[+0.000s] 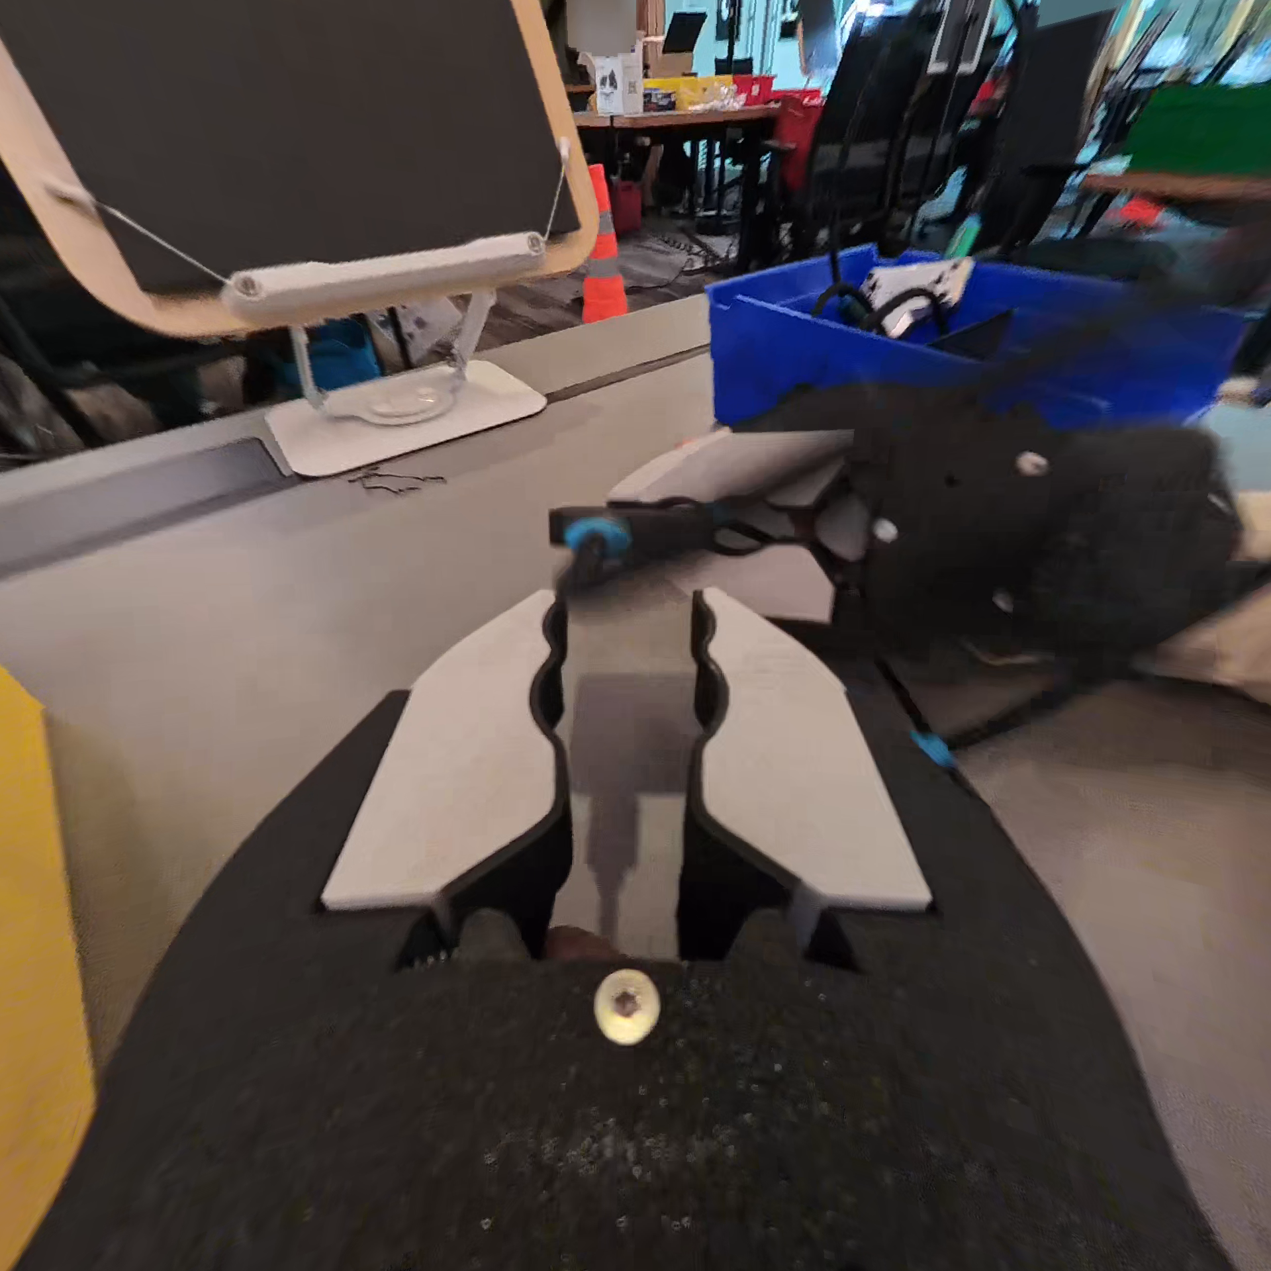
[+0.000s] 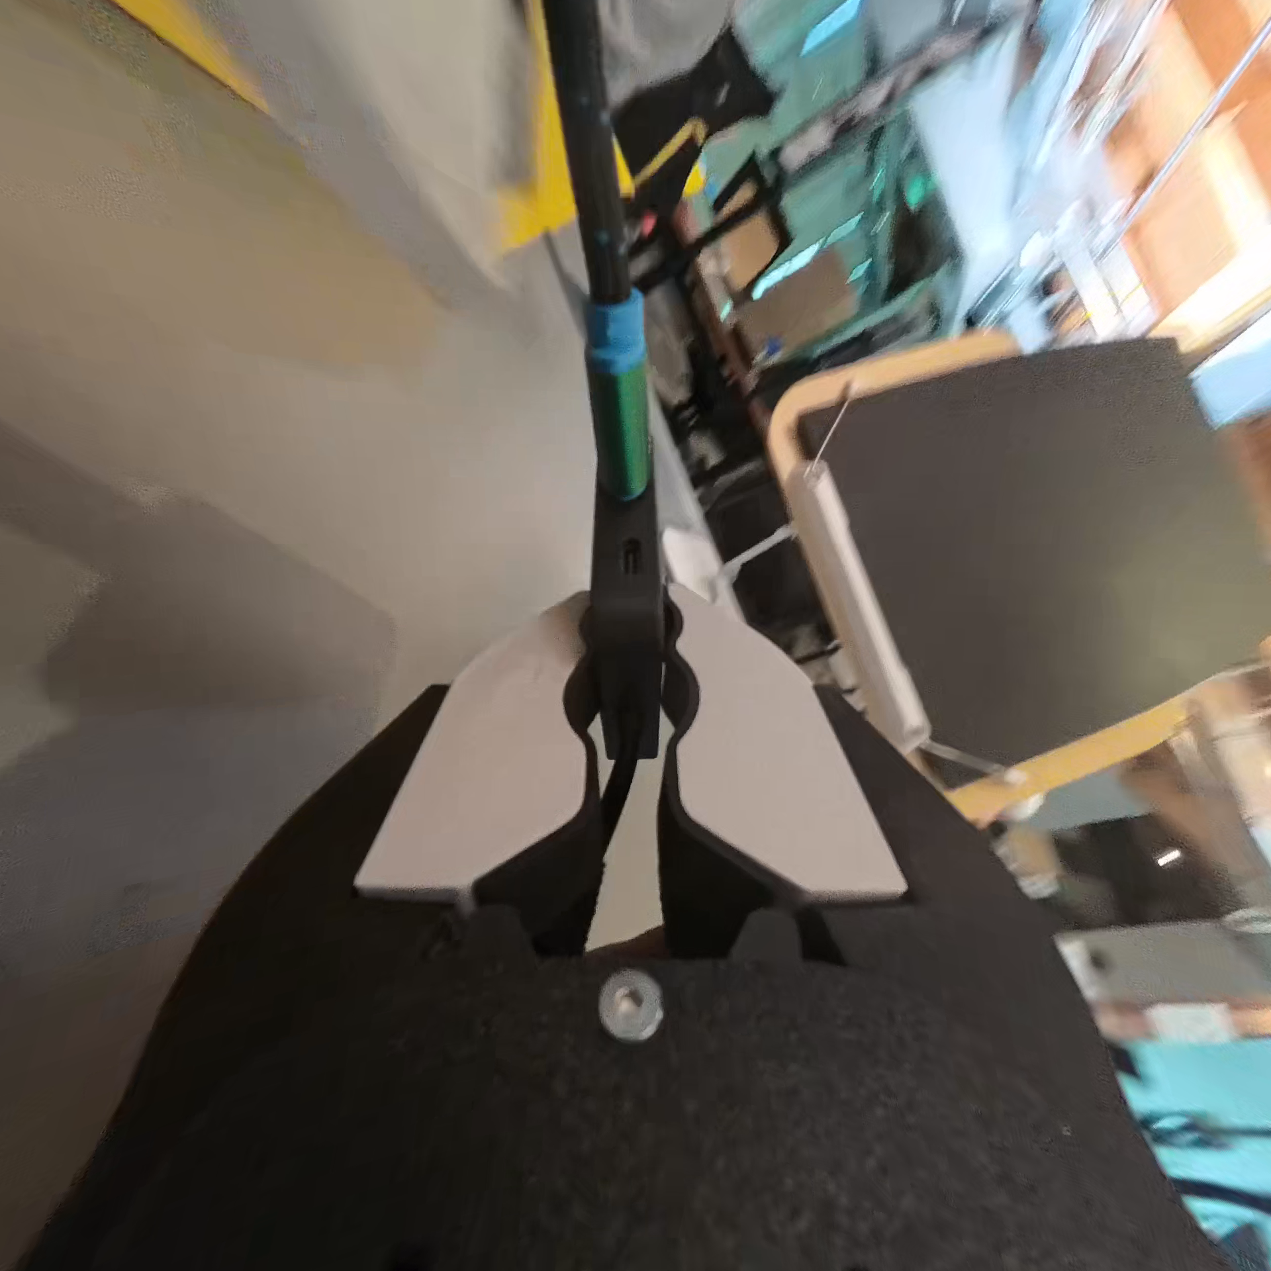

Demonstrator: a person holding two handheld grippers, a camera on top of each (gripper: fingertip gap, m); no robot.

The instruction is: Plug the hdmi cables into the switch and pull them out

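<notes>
My right gripper is shut on a flat black switch, held edge-on. A green HDMI plug with a blue collar sits in the switch's far end, and its black cable runs away from it. A thin black lead trails back between the jaws. In the left wrist view the switch and the blue-collared plug sit just beyond my left gripper, which is open and empty. The right gripper's fingers reach in from the right. A blurred dark plug-like shape shows between my left jaws.
A dark screen in a wooden frame on a white stand stands at the grey table's back left. A blue bin with cables is at the back right. Another black cable with a blue collar lies on the table at right.
</notes>
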